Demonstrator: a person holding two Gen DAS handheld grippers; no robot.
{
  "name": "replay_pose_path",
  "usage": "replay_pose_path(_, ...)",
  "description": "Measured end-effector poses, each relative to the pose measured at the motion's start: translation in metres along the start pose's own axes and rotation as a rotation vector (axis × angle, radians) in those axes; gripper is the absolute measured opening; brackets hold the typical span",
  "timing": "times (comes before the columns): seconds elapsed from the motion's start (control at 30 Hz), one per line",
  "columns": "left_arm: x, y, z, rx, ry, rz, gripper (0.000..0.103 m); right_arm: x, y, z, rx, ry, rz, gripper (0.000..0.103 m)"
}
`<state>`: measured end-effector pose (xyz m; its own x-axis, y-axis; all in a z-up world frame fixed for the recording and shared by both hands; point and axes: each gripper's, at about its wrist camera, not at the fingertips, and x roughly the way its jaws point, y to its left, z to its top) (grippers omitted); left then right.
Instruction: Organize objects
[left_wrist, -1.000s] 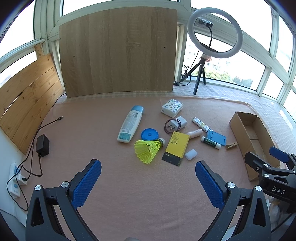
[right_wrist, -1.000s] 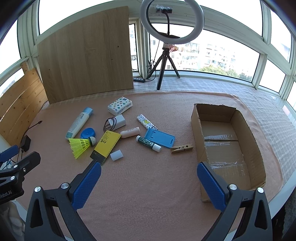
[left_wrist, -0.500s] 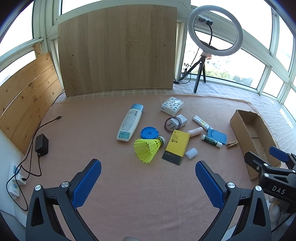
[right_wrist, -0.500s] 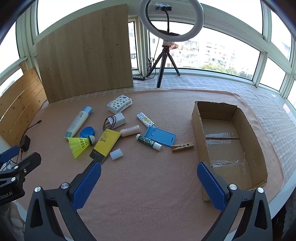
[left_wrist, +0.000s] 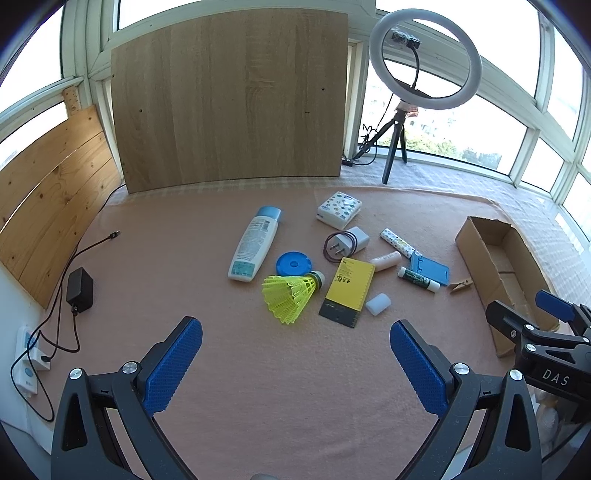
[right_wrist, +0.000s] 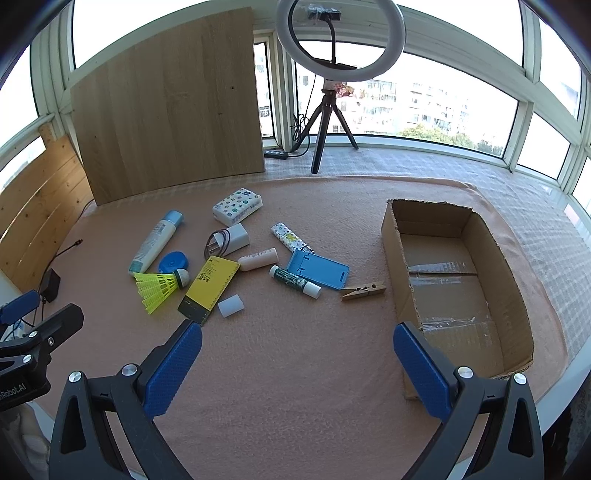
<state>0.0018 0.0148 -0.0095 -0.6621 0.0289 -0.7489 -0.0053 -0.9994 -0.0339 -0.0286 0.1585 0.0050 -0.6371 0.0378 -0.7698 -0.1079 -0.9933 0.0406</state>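
While both claws hang spread and empty over the near pink cloth (right_wrist: 295, 369), left gripper (left_wrist: 295, 363) faces the yellow shuttlecock (left_wrist: 291, 295); right gripper (right_wrist: 297, 363) sits nearer the cardboard box (right_wrist: 517, 295). Clutter lies mid-cloth, left of box; wooden clothespin (right_wrist: 364, 290) lies just beside its left wall.

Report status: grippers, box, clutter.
Left gripper open, empty. Right gripper open, empty. Box empty; items loose on mat. Nothing blocking.

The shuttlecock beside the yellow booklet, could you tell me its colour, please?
Bright yellow skirt, the shuttlecock; clearest in the left wrist view.
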Motion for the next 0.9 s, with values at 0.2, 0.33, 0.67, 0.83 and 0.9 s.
replay_pose_path(0.2,0.002,-0.003,-0.001,0.008,0.006,-0.008,0.103,0.0,-0.002,-0.001,0.002,0.002,0.0,0.102)
replay_pose_path(0.33,0.005,-0.006,-0.002,0.014,0.01,-0.017,0.103,-0.001,-0.005,-0.004,0.003,0.001,-0.003,0.102)
replay_pose_path(0.67,0.033,-0.02,-0.003,0.055,0.056,-0.066,0.103,-0.004,-0.018,-0.007,0.022,0.011,-0.02,0.102)
replay_pose_path(0.83,0.052,-0.032,0.0,0.089,0.084,-0.098,0.102,-0.004,-0.028,-0.011,0.041,0.018,-0.034,0.102)
replay_pose_path(0.9,0.06,-0.037,0.001,0.105,0.096,-0.11,0.101,-0.004,-0.033,-0.012,0.052,0.022,-0.038,0.102)
